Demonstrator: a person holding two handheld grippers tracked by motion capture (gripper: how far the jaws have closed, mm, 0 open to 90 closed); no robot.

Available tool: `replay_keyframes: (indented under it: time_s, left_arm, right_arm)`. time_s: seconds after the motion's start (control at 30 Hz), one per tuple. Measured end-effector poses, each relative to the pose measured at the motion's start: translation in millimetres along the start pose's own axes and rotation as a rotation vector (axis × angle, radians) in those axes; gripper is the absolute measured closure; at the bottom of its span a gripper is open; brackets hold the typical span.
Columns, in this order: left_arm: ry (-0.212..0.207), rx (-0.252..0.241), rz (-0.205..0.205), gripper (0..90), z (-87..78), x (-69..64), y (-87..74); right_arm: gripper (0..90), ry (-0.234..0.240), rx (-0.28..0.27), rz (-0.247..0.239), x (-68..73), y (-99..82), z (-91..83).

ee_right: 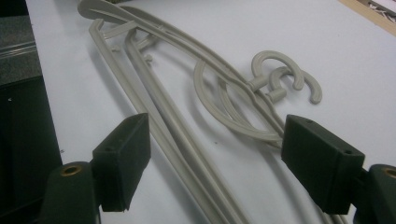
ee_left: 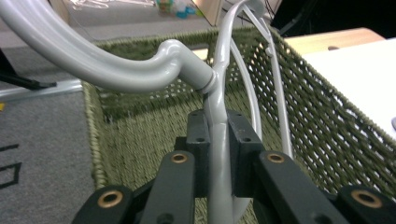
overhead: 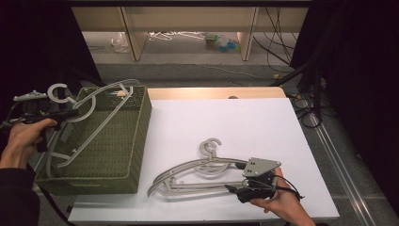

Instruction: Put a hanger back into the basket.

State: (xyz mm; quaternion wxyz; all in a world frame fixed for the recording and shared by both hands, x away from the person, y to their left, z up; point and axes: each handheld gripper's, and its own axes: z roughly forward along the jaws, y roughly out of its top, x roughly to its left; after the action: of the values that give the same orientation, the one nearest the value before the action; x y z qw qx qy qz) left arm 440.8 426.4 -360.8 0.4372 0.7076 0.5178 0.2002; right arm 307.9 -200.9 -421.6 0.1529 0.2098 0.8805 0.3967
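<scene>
Unmarked grey hanger (ee_left: 219,121) in left tongs (ee_left: 218,140) over plain woven basket (ee_left: 322,121)

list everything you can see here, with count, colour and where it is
hanger in basket: one, grey, leaning over the basket, clamped near its hook
hangers on table: two, grey, stacked on the white sheet
basket: one, olive green woven, table's left end
white sheet: one, covering the tabletop
shelf unit: one, light wood, behind the table
left gripper: black, shut on the hanger in basket
right gripper: black, open over the hangers on table
</scene>
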Motion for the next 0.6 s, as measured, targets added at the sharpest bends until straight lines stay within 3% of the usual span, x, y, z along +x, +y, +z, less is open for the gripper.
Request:
replay_keyframes:
  time_s: [0.23,0.6]
  left_arm:
    - [-0.041,0.038,0.007,80.6,11.7,-1.2,-12.1]
    - [-0.038,0.118,-0.022,80.0,35.7,-1.6,-34.5]
  right_arm:
    - [25.3,0.002,0.011,0.006,-1.1,-0.9,-0.6]
    - [25.4,0.008,0.016,0.003,-1.1,-1.3,-0.2]
